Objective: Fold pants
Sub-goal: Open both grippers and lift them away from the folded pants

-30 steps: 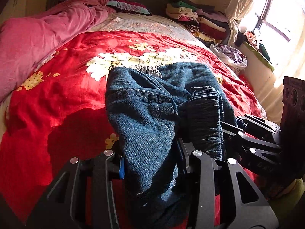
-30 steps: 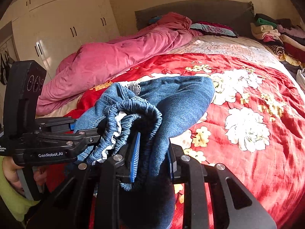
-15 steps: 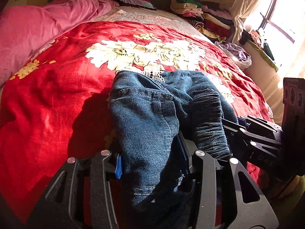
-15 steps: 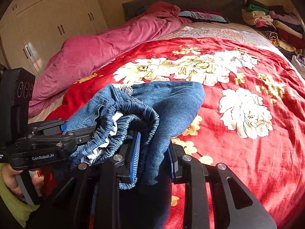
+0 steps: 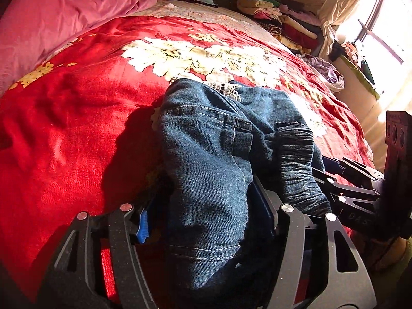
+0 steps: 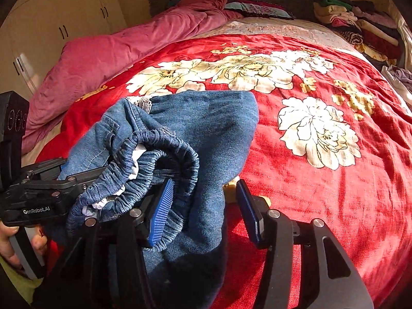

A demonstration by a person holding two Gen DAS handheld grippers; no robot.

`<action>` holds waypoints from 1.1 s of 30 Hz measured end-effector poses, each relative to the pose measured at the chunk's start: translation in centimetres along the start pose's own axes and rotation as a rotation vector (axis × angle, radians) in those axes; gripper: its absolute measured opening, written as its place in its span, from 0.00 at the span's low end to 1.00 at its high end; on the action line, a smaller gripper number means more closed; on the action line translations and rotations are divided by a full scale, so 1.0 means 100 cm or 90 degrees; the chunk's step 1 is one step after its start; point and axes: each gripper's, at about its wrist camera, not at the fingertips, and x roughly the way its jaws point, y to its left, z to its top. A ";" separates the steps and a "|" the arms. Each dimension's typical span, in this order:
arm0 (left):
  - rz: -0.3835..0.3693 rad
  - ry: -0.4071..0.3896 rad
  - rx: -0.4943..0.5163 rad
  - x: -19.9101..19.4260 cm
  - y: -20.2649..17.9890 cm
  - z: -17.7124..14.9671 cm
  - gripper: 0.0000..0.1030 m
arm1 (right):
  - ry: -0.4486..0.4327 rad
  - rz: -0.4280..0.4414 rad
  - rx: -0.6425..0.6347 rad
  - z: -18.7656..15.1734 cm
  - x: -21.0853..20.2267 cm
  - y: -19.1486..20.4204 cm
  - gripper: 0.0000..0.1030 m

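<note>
The blue denim pants (image 5: 206,154) lie bunched on the red flowered bedspread (image 5: 64,128), elastic waistband (image 6: 154,149) toward me. My left gripper (image 5: 203,216) straddles one end of the denim. Its jaws are opening, and the left blue pad (image 5: 143,224) stands clear of the cloth. My right gripper (image 6: 204,211) straddles the waistband end of the pants (image 6: 206,118). Its jaws are opening too, and the right pad (image 6: 247,211) is apart from the denim. Each view shows the other gripper beside the pants: the right gripper (image 5: 347,188) and the left gripper (image 6: 38,193).
A pink duvet (image 6: 108,51) is heaped along the bed's left side. Stacked folded clothes (image 5: 283,23) sit at the far right corner, with a basket of laundry (image 5: 327,72) and a bright window (image 5: 381,25) beyond. Wardrobe doors (image 6: 51,25) stand at left. A hand (image 6: 7,242) grips the left gripper's handle.
Both grippers have sunk toward the bed with the pants. Their jaws, shut on the denim a second ago, have spread, and the pants now rest on the bedspread.
</note>
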 end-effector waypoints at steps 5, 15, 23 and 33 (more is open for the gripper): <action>0.004 -0.004 -0.002 -0.005 0.001 0.000 0.58 | -0.009 -0.001 0.006 0.001 -0.007 0.001 0.56; 0.028 -0.066 0.004 -0.059 -0.007 0.000 0.87 | -0.089 -0.007 0.010 -0.004 -0.065 0.002 0.87; 0.052 -0.103 0.014 -0.098 -0.017 -0.013 0.91 | -0.155 -0.022 -0.006 -0.014 -0.115 0.014 0.96; 0.071 -0.099 0.006 -0.124 -0.020 -0.062 0.91 | -0.185 -0.026 -0.004 -0.052 -0.157 0.026 0.96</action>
